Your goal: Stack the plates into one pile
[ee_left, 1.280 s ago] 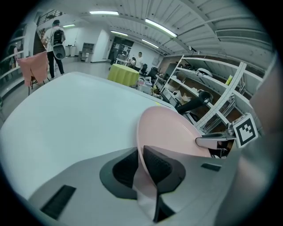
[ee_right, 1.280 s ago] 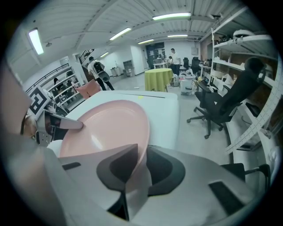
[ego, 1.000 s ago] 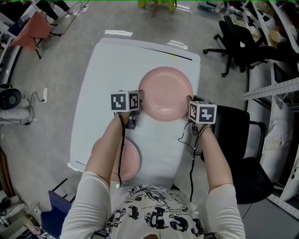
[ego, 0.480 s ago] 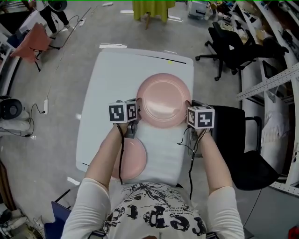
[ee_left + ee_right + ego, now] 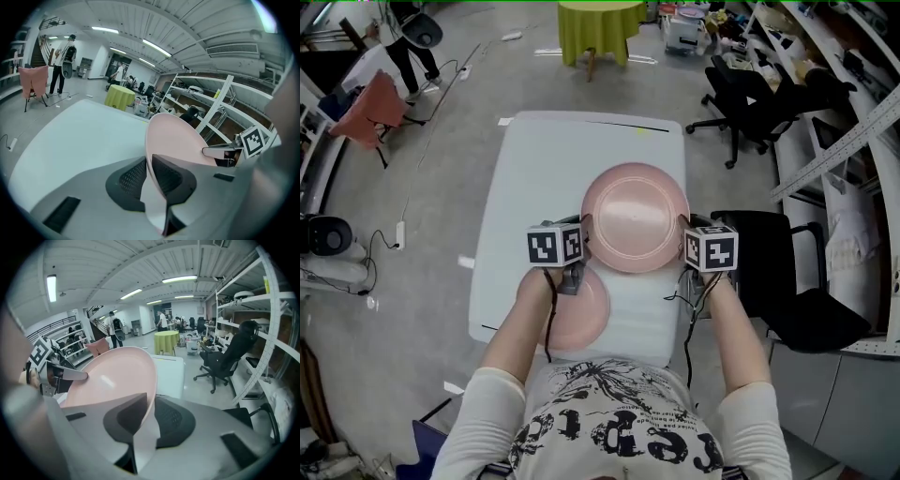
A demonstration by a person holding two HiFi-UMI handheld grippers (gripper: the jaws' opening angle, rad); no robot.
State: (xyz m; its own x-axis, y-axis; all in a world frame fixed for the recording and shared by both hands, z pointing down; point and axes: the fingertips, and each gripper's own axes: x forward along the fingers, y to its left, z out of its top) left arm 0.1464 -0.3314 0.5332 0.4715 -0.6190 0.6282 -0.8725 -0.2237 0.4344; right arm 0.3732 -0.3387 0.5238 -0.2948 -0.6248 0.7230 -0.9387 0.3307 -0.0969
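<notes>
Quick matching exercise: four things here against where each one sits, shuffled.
1. upper pink plate
2. lower pink plate
3. green round table
4. black office chair

A. flat on the white table, near edge
B. on the floor, right of that table
C. clamped at opposite rims by the left hand-held gripper and right hand-held gripper
D. on the floor past that table's far end

Pairs: 1-C, 2-A, 3-D, 4-B

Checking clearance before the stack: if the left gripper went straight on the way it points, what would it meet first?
Apart from the pink plate clamped in the left gripper, the white table top lies first in that line, I think; depth is hard to judge.
</notes>
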